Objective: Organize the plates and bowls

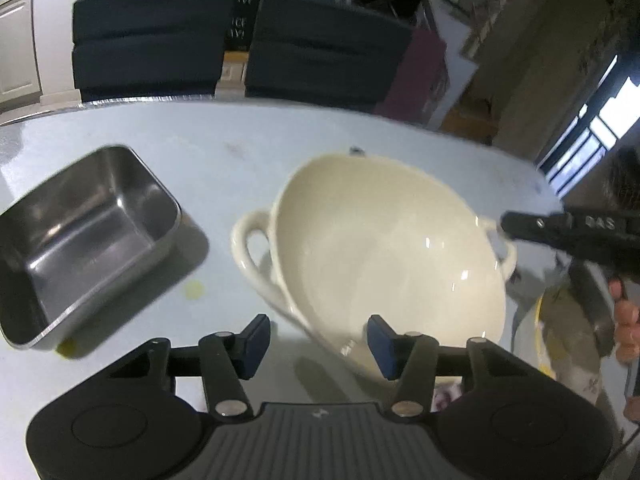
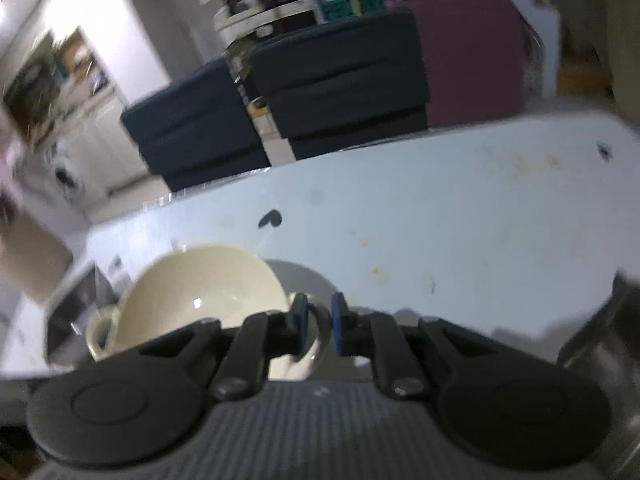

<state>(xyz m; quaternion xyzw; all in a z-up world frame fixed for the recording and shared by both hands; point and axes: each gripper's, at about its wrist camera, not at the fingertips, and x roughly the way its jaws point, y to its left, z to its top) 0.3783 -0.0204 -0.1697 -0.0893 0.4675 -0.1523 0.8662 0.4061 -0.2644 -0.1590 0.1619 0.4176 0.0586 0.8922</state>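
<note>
**A:** Where's the cream bowl (image 1: 388,256) relative to the two grippers?

**B:** On the pale table (image 1: 240,148), tipped up. From the left gripper (image 1: 318,346) it sits at about one o'clock, its near rim just behind the right-hand pad; the loop handle (image 1: 250,248) is at eleven o'clock. Those jaws stand about half open with nothing between them.

**A:** And the other side?

**B:** The right gripper (image 2: 319,324) is nearly closed around the bowl's other handle (image 2: 318,314), straight ahead at twelve. The picture is smeared, so I can't swear the pads actually press on it, but it looks like a grip.

**A:** So which hand is nearer?

**B:** The right, I'd judge; it's already at the handle. The bowl's long axis, handle to handle, runs across between the hands.

**A:** Anything else close?

**B:** A steel tray (image 1: 84,240) at ten o'clock from the left gripper, apart from the bowl.
</note>
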